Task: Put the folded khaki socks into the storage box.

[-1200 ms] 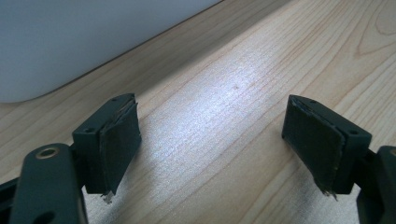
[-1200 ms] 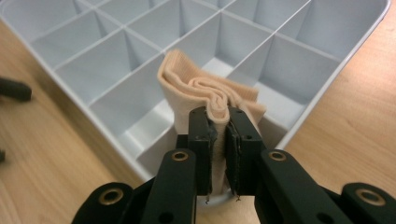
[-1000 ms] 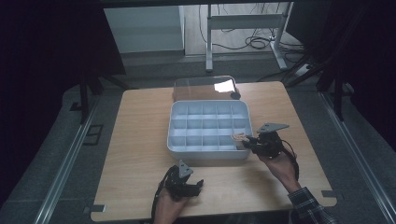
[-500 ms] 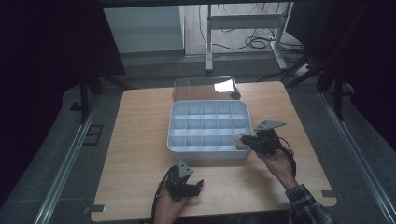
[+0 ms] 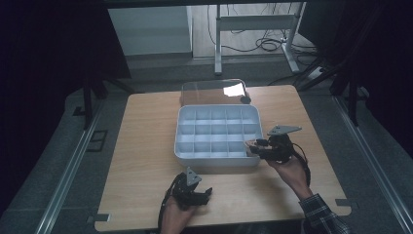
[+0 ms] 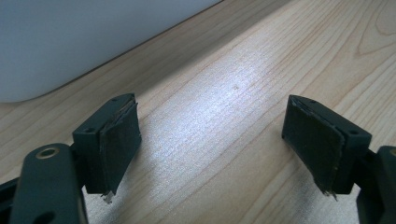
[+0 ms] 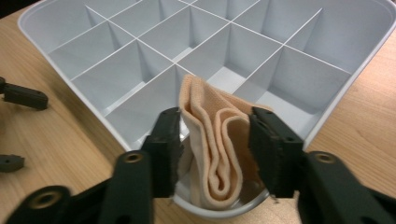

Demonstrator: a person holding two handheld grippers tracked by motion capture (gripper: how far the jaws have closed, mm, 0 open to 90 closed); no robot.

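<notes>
**Folded cloth going into corner cell of divided tray; right claw loosening**

Right claw (image 7: pixel 215 149): jaws stand either side of a folded peach cloth (image 7: pixel 215 154), and they have just been opening. Small gaps show between the pads and the fabric, so the grip reads as released rather than pressing. The cloth stands on its folded edge in the tray's corner cell, at the lower centre of the right gripper view. Judged purpose: the fold keeps the bundle narrow enough for one cell, and the jaws are parting to leave it there.

Left claw (image 6: pixel 212 144): jaws wide apart, nothing between them, lying low over the bare desk (image 6: pixel 261 65). It appears parked, out of the working hand's way.

Divided tray (image 5: pixel 216 134): white, at the centre of the high view, its other visible cells empty. A clear lid (image 5: pixel 212 92) lies just behind it, presumably set aside for access.

Limits: the cloth's lower end is hidden by the tray rim. In the high view the cloth is too small to make out.
</notes>
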